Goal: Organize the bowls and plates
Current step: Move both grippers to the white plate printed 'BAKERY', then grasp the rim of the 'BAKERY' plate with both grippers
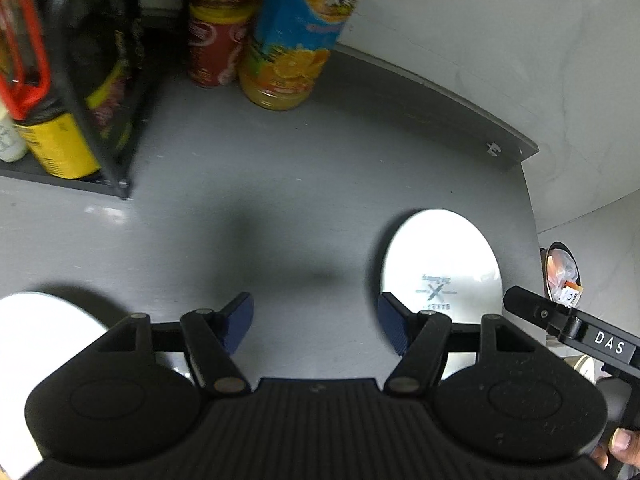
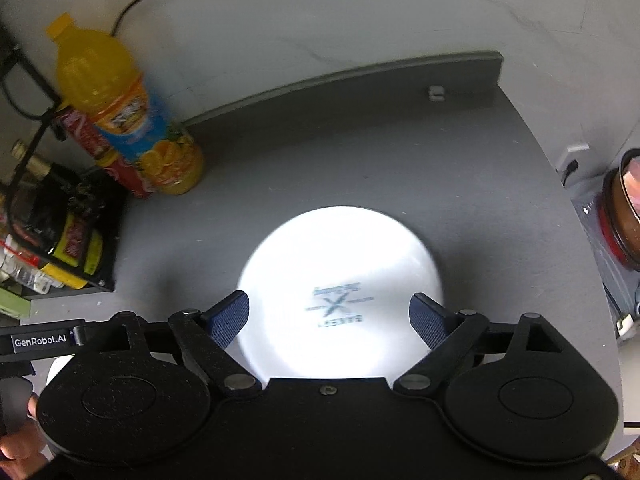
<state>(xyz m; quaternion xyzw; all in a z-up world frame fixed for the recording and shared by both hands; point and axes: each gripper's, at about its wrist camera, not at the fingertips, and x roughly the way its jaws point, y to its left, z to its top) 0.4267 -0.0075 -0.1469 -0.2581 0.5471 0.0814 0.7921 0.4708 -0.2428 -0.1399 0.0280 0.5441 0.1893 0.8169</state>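
Your black wire rack (image 1: 92, 92) at ten o'clock on the grey tabletop (image 1: 280, 184) holds a yellow can (image 1: 60, 148) and dark packets; an orange juice bottle (image 2: 132, 112) and a red canister (image 1: 212, 48) stand just beside it. A white plate (image 2: 340, 292), printed mark showing, lies at twelve o'clock under your right hand-held gripper (image 2: 330, 318), whose jaws stand wide apart, gripping nothing. Your left hand-held gripper (image 1: 316, 322) tilts steeply down over bare tabletop, jaws parted and empty, with that plate at three o'clock and another white dish (image 1: 44, 328) at nine. The tabletop's raised back edge (image 2: 360, 76) curves behind open grey surface.
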